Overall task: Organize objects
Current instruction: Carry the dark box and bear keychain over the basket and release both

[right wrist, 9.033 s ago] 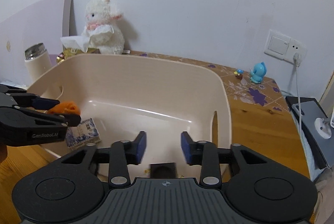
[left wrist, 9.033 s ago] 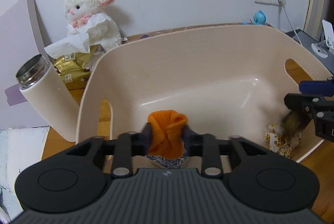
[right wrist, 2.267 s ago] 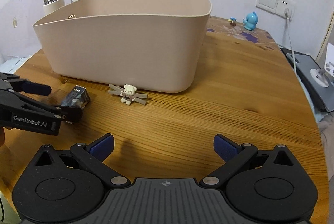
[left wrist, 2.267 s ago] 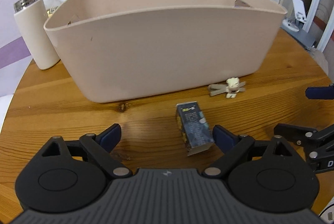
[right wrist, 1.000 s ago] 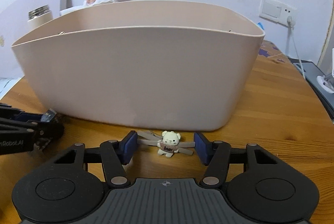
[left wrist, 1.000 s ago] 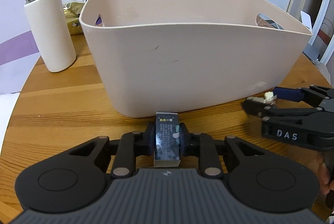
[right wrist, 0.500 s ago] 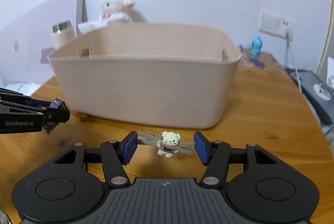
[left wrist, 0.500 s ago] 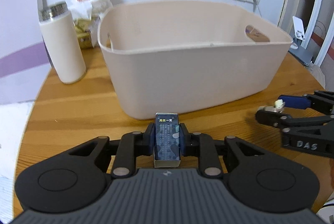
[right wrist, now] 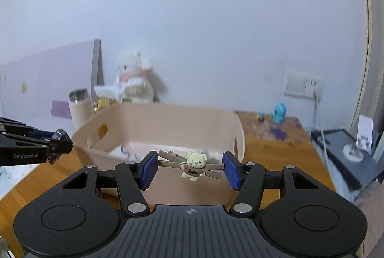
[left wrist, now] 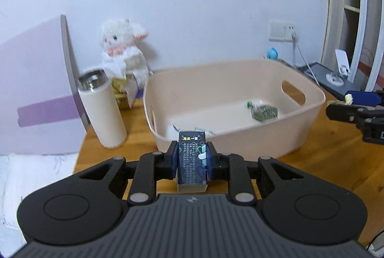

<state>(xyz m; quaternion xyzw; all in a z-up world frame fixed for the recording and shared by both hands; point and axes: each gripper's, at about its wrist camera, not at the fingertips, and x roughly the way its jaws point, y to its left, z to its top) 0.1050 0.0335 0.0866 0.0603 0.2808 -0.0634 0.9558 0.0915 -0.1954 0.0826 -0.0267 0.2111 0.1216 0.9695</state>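
Both grippers ride high above the table [left wrist: 331, 157]: left gripper [left wrist: 192, 157] jaws pinching a small dark box [left wrist: 192, 159], right gripper [right wrist: 190, 168] jaws clamping a bear hair clip [right wrist: 193, 165], the beige basket [left wrist: 240, 133] below holding what look like small packets.

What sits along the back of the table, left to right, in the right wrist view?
Flask → plush lamb → blue figurine → wall socket.
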